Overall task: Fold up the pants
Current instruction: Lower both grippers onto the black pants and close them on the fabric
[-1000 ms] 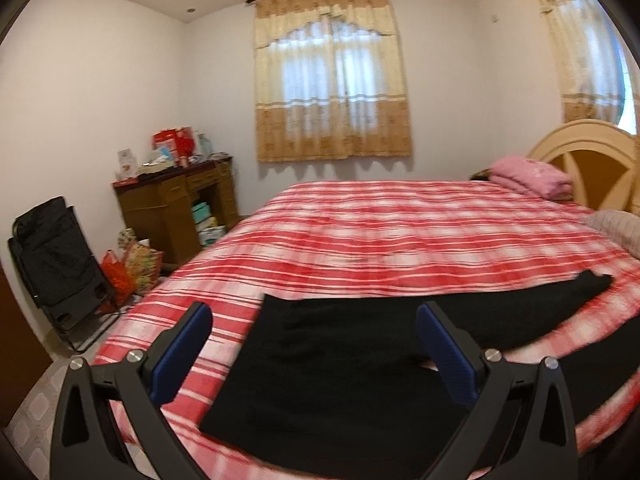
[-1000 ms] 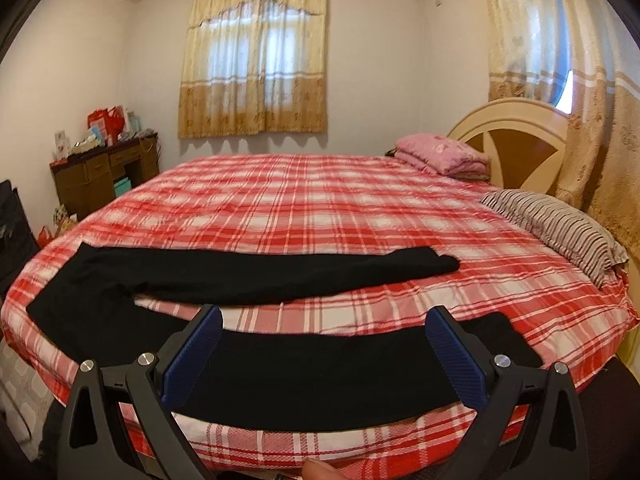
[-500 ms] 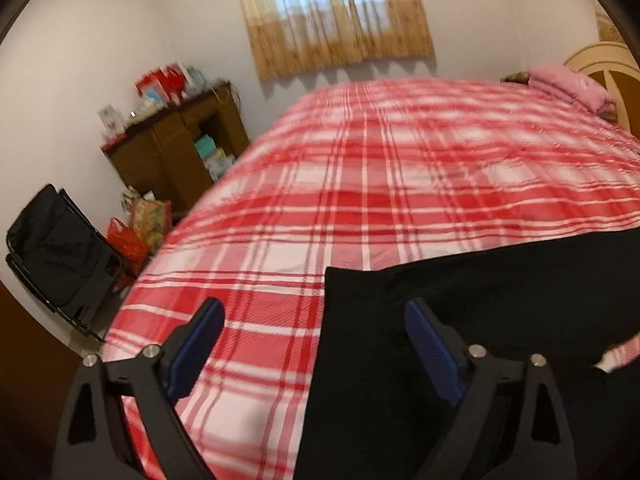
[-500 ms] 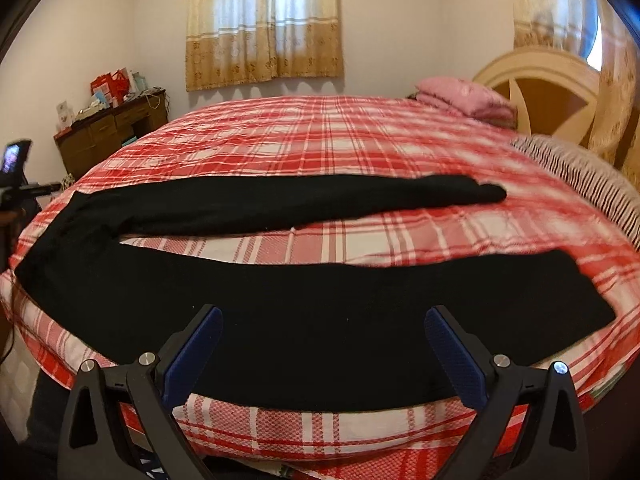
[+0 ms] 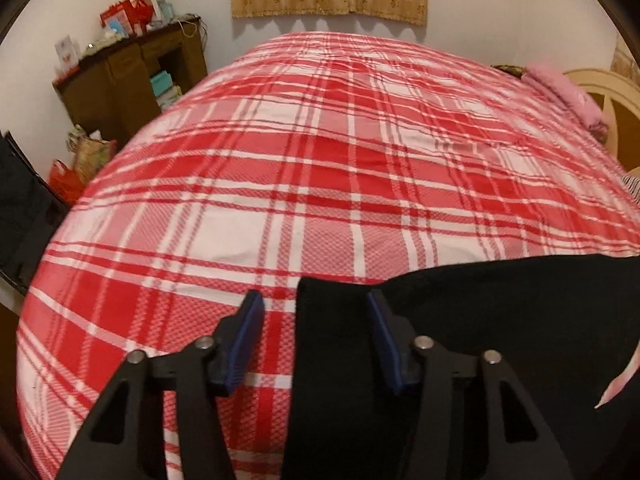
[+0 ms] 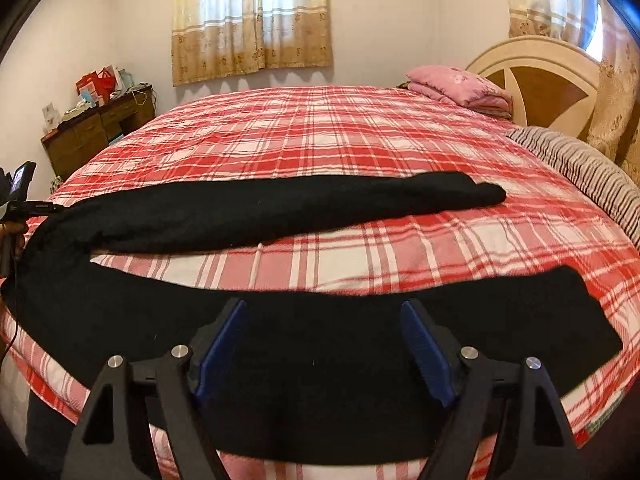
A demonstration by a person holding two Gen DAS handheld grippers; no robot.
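Observation:
Black pants (image 6: 280,208) lie spread on the red plaid bed (image 6: 320,128), waist at the left, the two legs apart and running right. The near leg (image 6: 520,312) lies along the bed's front edge. My left gripper (image 5: 316,320) hovers low over the waist corner (image 5: 320,304). Its jaws are closing, the waist's left edge lies between them, and the pads do not press on the cloth. My right gripper (image 6: 324,332) is over the middle of the near leg. Its jaws are closing too, still wide, with only flat cloth below.
A pink folded blanket (image 6: 460,88) and a striped pillow (image 6: 580,168) lie by the headboard (image 6: 540,80) at the right. A cluttered brown dresser (image 5: 132,68), bags (image 5: 80,160) and a black chair (image 5: 20,220) stand left of the bed. A hand holds a tool with a small screen (image 6: 20,184).
The left gripper swung left and dipped to the pants' waist edge, its jaws narrowing a lot. The right gripper sank toward the near leg and narrowed slightly.

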